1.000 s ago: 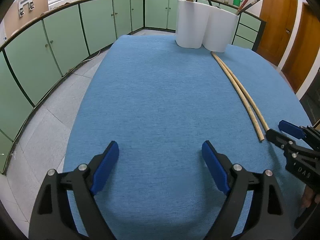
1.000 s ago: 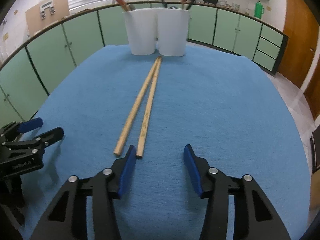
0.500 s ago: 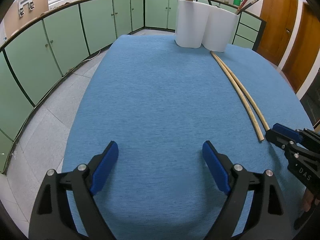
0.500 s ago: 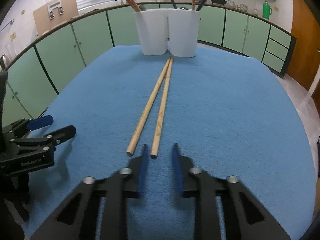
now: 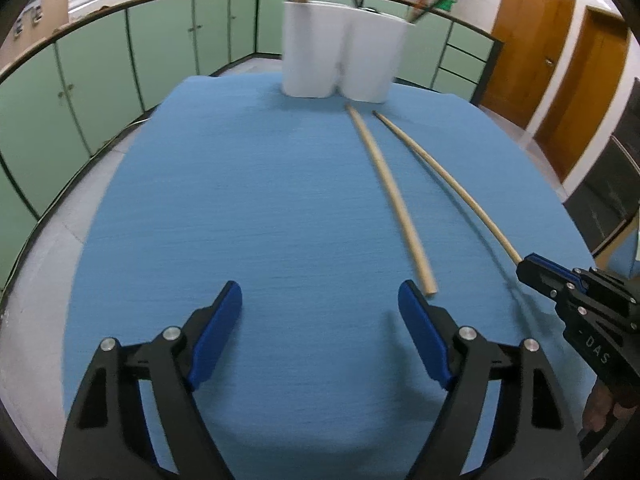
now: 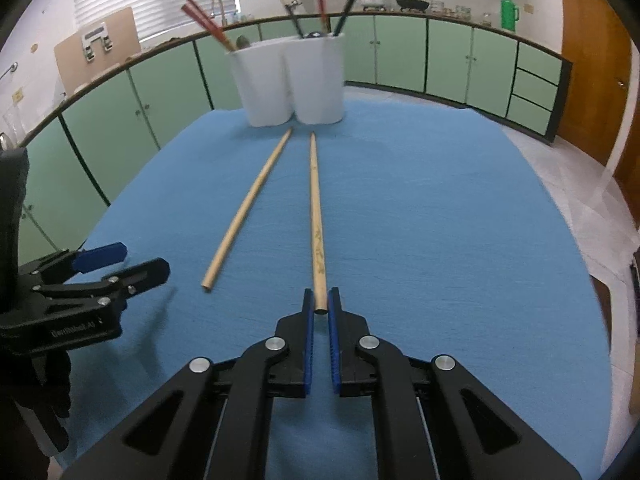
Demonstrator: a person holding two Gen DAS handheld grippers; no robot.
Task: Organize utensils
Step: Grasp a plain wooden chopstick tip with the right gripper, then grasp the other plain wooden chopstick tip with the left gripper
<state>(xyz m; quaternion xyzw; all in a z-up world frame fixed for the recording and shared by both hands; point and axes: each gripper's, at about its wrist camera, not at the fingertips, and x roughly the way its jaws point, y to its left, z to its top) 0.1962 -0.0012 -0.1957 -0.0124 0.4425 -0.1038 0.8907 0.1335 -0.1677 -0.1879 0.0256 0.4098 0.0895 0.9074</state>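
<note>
Two long wooden chopsticks lie on the blue cloth, pointing at a white two-cup holder [image 6: 288,84] at the far end. My right gripper [image 6: 321,300] is shut on the near end of the right chopstick [image 6: 315,208], which is raised slightly and casts a shadow. The left chopstick [image 6: 250,204] lies loose. In the left wrist view the loose chopstick [image 5: 390,192] ends just beyond the right fingertip of my left gripper [image 5: 320,300]. Its jaws are closing with nothing between them. The held chopstick [image 5: 452,184] runs to the right gripper [image 5: 528,266].
The holder [image 5: 340,60] has red and dark chopsticks standing in it. The blue-covered table [image 5: 240,200] drops off to a tiled floor on the left. Green cabinets ring the room, and wooden doors [image 5: 552,72] stand at the right.
My right gripper went from open to shut on the right chopstick's near end. The two chopsticks, side by side before, now lie apart. Both grippers moved forward towards the holder.
</note>
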